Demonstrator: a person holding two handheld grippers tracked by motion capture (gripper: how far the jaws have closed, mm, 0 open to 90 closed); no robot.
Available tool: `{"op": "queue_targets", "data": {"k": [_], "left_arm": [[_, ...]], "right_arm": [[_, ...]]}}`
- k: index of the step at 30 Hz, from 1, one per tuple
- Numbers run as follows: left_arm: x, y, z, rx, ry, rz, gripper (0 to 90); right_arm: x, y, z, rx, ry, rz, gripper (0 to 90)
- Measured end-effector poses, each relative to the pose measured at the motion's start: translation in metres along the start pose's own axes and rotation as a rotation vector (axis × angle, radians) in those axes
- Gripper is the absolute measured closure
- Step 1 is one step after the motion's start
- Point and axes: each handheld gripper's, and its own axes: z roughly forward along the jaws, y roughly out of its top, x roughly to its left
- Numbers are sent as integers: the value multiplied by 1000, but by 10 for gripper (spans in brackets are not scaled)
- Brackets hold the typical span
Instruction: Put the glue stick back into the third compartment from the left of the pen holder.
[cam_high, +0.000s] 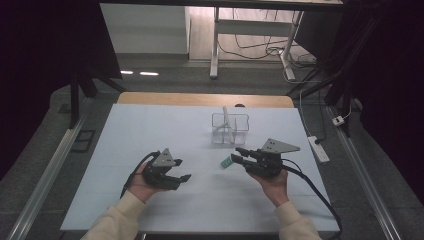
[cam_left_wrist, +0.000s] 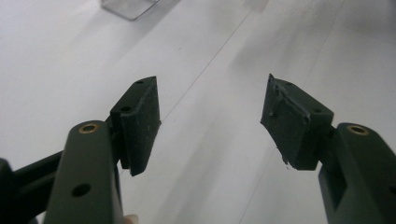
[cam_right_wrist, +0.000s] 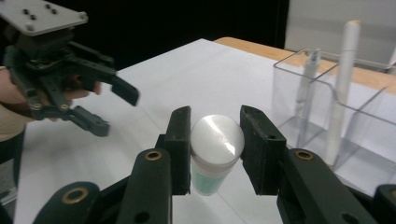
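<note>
Tabletop (cam_high: 150, 125): white, beneath both hand-held grippers.
Clear organiser (cam_right_wrist: 327, 93): ahead-right of the right hand-held gripper, holding two pens.
Left hand-held gripper (cam_high: 172, 176): jaws apart, nothing between.
Right hand-held gripper (cam_right_wrist: 215, 140): clamped on a small capped tube (cam_right_wrist: 215, 154).
Advice: judged bound for the organiser; keep grip firm, lower upright into a free compartment.

No readable text, label or number anywhere.

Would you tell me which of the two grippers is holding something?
The right gripper: its jaws clamp a small capped tube. The left gripper is open, with nothing between its jaws.
</note>
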Motion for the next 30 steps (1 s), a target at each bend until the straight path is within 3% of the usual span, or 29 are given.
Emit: {"op": "queue_targets", "data": {"k": [10,30], "left_arm": [[7,-19,-21,-14,31,-32,362],[18,-47,-41,-11,65,-89,350]], "right_arm": [[-10,5,-3,-3,-37,3,649],[-27,24,-15,-24,-119,-2,650]]}}
